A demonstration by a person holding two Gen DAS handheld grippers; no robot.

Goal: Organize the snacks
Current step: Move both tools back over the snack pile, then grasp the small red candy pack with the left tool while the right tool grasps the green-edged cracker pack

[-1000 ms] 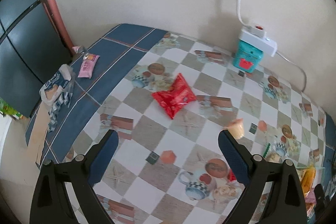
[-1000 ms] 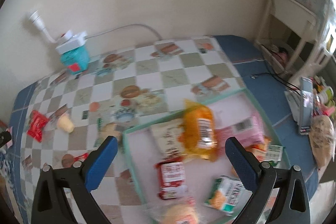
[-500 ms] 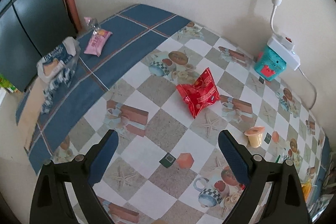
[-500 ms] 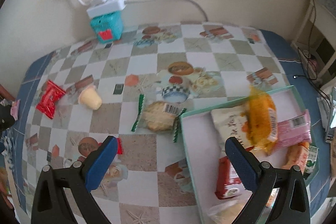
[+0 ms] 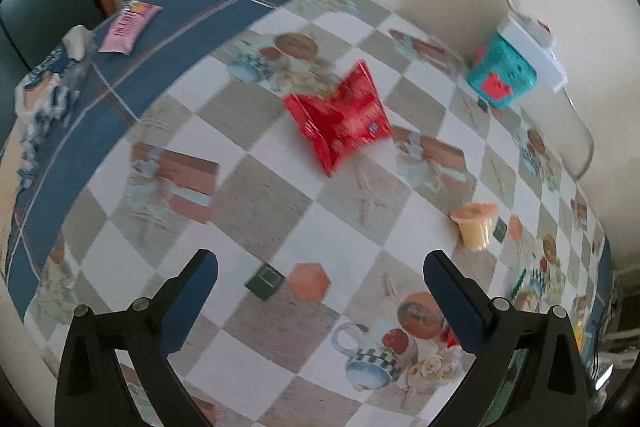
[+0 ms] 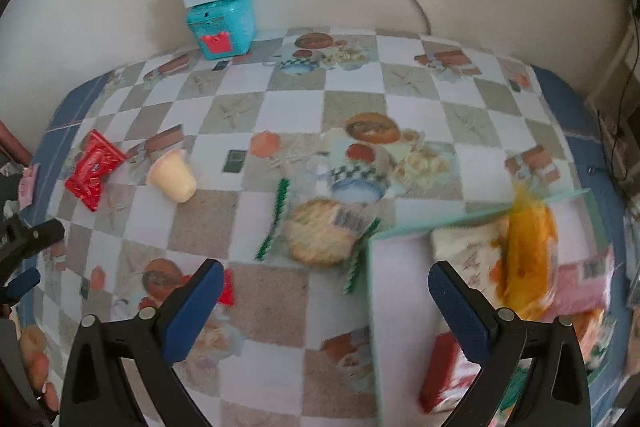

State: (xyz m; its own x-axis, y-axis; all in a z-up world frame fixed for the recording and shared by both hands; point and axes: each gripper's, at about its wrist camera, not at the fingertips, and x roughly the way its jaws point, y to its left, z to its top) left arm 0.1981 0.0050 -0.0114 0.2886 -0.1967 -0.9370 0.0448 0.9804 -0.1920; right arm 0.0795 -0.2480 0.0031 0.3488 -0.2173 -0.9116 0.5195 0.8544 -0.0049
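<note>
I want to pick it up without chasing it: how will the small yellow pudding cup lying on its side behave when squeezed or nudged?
The pudding cup lies tipped over, so a nudge would probably roll it in a curve, since it tapers. Its thin-looking plastic wall may flex and slip under a squeeze. The sealed lid rim looks the stiffer place to grip.

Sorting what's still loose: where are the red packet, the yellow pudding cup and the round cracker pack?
red packet (image 5: 340, 119), left wrist view, middle of wrapper
yellow pudding cup (image 6: 173, 178), right wrist view, side wall
round cracker pack (image 6: 318, 237), right wrist view, cracker face
</note>
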